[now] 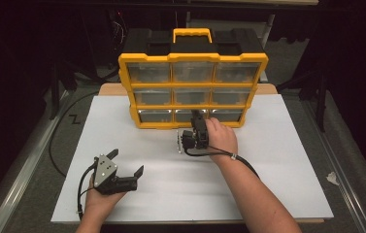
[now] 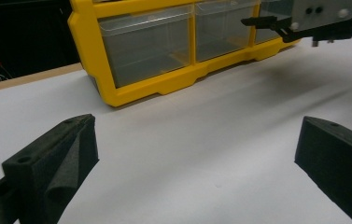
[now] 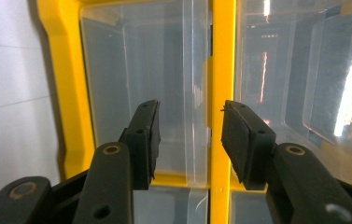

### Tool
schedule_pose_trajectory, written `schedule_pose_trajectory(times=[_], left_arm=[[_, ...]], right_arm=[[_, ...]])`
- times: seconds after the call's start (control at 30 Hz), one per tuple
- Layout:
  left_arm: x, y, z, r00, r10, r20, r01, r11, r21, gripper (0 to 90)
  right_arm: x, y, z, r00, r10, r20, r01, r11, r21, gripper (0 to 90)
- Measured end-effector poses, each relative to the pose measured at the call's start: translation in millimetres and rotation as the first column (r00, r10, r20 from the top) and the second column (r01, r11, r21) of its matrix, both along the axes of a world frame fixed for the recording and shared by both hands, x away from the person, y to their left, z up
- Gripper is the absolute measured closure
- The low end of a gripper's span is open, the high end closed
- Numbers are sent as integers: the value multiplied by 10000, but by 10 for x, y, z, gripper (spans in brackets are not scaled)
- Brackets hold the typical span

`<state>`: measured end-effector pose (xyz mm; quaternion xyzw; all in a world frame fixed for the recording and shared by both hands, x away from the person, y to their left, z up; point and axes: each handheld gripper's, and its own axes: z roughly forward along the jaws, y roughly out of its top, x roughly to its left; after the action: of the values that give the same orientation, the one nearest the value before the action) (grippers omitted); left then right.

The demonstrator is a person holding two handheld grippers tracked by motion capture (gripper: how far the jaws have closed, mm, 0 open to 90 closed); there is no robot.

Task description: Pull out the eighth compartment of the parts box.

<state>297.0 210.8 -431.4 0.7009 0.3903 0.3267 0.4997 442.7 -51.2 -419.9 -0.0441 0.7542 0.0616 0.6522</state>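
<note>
Nearest the high camera, the person's left hand rests on the white counter close to its near edge, toward the near left corner, palm under the left tool. Its two black jaws stand wide apart with nothing between them, pointing away from the person and toward the right. In the left gripper view those jaws frame bare counter, with the lower left corner of the organizer beyond.

From the near edge the right forearm reaches diagonally toward the far middle of the counter, the right hand wrapped around the right tool. This tool points at the bottom row of the yellow drawer organizer. In the right gripper view its jaws sit partly apart, clamped on nothing, just in front of a clear drawer and the yellow divider beside it.

That organizer stands upright at the far edge of the counter, its long axis running along that edge, drawer fronts facing the person, handle on top.
</note>
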Motion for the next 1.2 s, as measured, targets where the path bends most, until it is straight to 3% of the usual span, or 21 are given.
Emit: schedule_pose_trajectory(times=[0.3,0.47,0.6,0.7,1.2], left_arm=[[15,10,-6,10000,37,-17,-37,10000,-13,4],[15,14,-4,10000,29,-23,-29,10000,-50,4],[14,14,-3,10000,23,-18,-23,10000,-67,4],[10,17,-1,10000,55,12,-55,9999,-114,4],[10,26,2,10000,77,46,-76,9999,-114,4]], right_arm=[[102,58,-36,9999,38,-101,-40,9997,-247,643],[100,104,-70,9996,40,292,-36,9999,-135,689],[101,125,-95,9964,-69,840,102,9992,-386,769],[105,123,-101,9958,-37,914,67,9995,-320,784],[8,84,-31,9982,114,587,-96,9995,-309,792]])
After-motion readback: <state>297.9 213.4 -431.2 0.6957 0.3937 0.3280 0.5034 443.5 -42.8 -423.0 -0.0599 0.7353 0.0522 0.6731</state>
